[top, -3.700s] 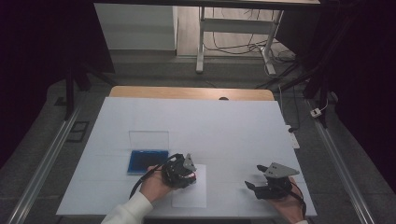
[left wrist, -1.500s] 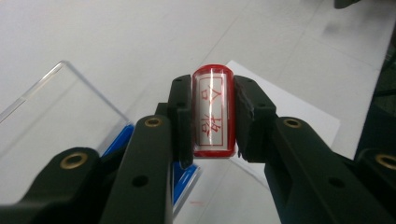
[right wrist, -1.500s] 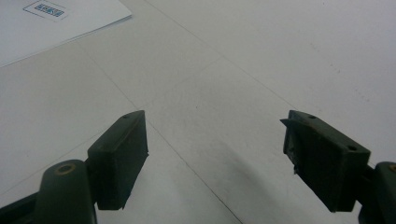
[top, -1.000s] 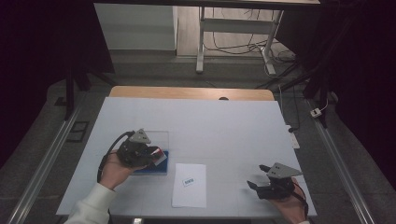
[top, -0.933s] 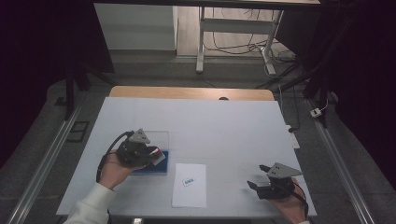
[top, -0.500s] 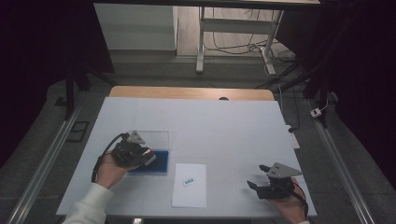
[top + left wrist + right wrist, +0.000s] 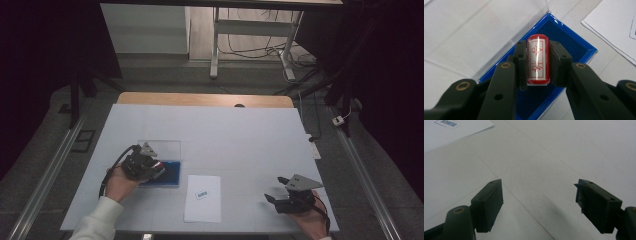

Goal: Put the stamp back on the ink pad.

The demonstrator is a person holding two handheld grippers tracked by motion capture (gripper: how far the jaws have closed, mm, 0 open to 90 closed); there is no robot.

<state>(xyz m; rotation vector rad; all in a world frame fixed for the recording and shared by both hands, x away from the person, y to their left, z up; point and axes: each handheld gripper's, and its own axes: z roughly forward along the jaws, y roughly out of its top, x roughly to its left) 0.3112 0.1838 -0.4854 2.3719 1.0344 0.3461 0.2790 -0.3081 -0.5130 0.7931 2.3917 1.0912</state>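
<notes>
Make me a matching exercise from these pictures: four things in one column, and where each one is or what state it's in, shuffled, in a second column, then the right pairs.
Things:
1. red cylindrical stamp
2. blue ink pad case with clear lid
3. white sheet of paper
4. right gripper

States:
A. lid folded open, flat on the table
B. fingers apart, nothing between them
C. clamped between the left gripper's fingers
D. lying flat, small blue mark printed on it

Pairs: 1-C, 2-A, 3-D, 4-B

The red stamp bears the characters 合格; the paper's blue mark is unreadable.
</notes>
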